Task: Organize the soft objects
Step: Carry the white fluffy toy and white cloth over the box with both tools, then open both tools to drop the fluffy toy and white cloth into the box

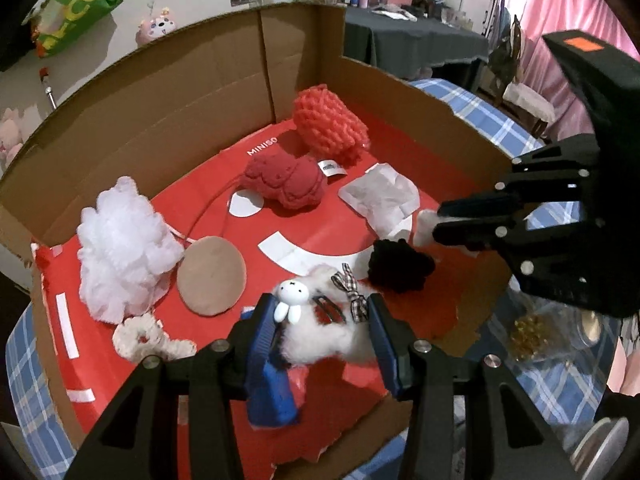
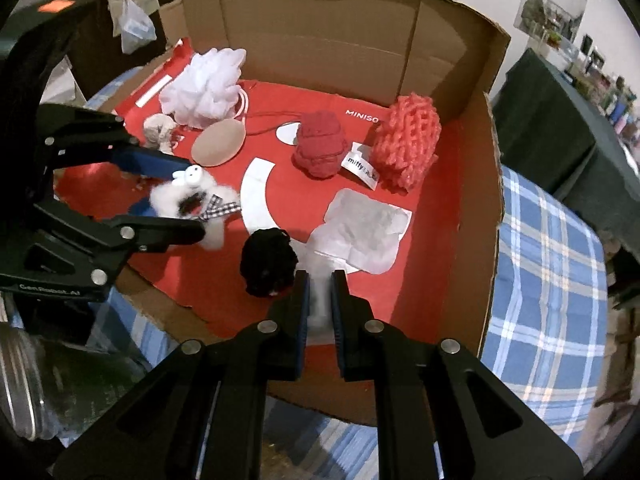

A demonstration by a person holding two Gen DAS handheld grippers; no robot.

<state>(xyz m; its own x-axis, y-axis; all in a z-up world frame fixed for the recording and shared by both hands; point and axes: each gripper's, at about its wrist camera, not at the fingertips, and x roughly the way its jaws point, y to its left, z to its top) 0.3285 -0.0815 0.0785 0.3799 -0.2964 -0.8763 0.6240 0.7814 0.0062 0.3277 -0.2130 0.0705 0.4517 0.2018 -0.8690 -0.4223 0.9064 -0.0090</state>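
Note:
An open cardboard box [image 1: 168,92] lined with a red MINISO bag holds soft things. My left gripper [image 1: 324,334] is shut on a white fluffy clip [image 1: 320,332] with a small rabbit figure and a checked bow, low over the box's near side. The right wrist view has that gripper [image 2: 192,202] at the left. My right gripper [image 2: 320,308] is shut on a small white fluff tuft [image 2: 320,300], right next to a black pompom [image 2: 268,264]. From the left wrist, the right gripper [image 1: 438,224] reaches in from the right above the pompom [image 1: 400,266].
On the red liner lie a white bath pouf [image 1: 120,248], a tan round pad [image 1: 212,276], a cream scrunchie [image 1: 140,338], a dark red knit lump [image 1: 284,180], an orange net foam [image 1: 328,124] and crumpled white paper [image 1: 380,196]. The box stands on a blue checked cloth [image 2: 548,264].

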